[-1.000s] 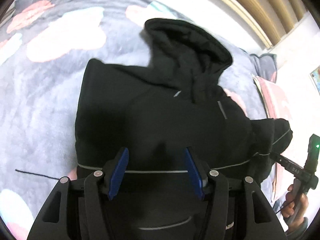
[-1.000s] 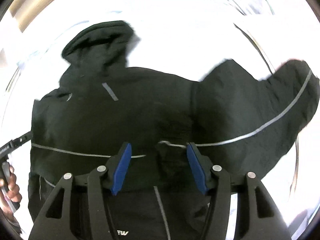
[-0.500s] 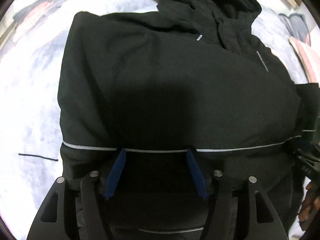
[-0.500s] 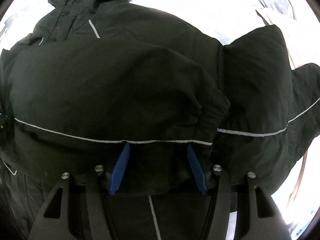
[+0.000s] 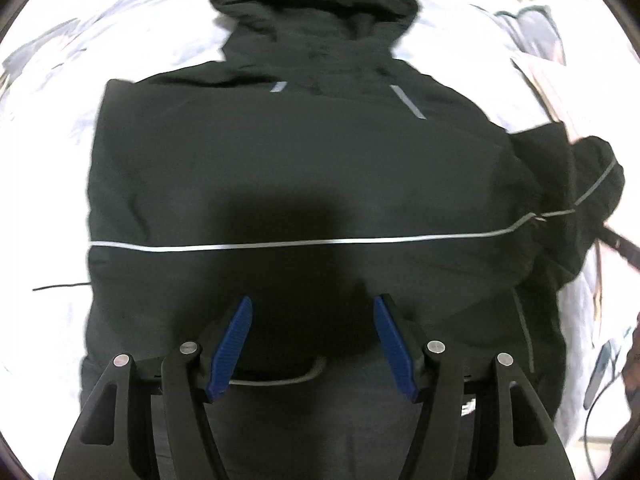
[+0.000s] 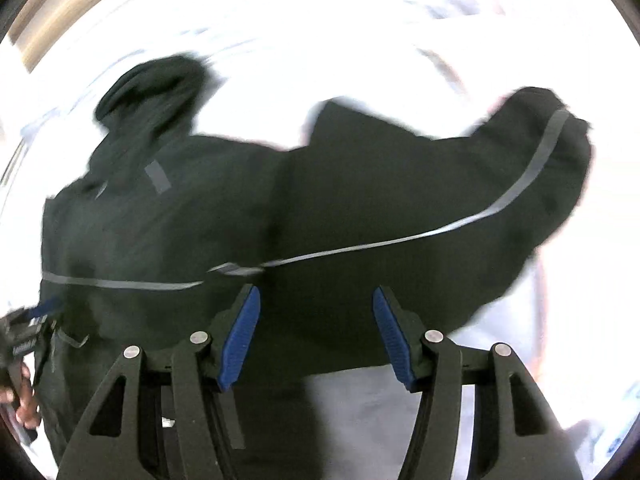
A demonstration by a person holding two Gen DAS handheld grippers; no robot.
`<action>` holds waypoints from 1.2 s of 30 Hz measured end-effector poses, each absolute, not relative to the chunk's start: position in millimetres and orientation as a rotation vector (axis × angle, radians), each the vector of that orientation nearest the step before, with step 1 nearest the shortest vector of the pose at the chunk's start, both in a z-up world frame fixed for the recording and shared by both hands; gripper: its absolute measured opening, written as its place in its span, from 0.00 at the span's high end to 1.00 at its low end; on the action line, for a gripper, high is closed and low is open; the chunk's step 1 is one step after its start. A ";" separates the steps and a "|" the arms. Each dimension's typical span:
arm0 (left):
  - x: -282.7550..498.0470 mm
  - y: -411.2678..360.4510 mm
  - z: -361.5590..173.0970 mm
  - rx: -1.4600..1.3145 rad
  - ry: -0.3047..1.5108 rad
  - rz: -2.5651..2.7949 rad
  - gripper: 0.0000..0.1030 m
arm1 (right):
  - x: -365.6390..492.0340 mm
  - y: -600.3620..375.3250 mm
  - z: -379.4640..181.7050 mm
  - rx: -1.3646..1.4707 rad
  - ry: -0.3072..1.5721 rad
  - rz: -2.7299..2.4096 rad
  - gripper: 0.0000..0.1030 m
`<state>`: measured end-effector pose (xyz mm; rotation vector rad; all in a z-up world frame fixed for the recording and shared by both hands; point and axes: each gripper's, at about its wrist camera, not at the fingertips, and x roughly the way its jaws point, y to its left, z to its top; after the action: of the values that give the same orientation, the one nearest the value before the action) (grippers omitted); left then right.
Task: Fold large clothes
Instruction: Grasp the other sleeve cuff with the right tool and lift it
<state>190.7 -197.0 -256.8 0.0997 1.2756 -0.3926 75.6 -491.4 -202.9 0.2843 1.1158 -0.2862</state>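
Black hooded jacket (image 5: 304,168) flat on bed, hood away, grey piping.

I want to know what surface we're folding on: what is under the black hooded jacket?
The black hooded jacket lies spread on a pale, overexposed bed cover, which shows around its edges. Whatever lies directly beneath the jacket is covered and cannot be seen.

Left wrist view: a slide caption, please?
Open blue-padded fingers above a black hooded jacket lying on a pale bedspread.

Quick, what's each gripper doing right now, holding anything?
Left gripper: open, empty, above the black jacket.
Right gripper: open, holding nothing.
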 end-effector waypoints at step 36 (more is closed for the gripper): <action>205.0 -426.0 -250.2 0.234 1.245 -0.867 0.37 | 109.6 -720.1 -180.7 0.293 1.038 -0.566 0.81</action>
<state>205.0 -426.0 -250.2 0.2343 1.2448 -0.8671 109.6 -720.1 -180.7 0.2930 1.0384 -0.5664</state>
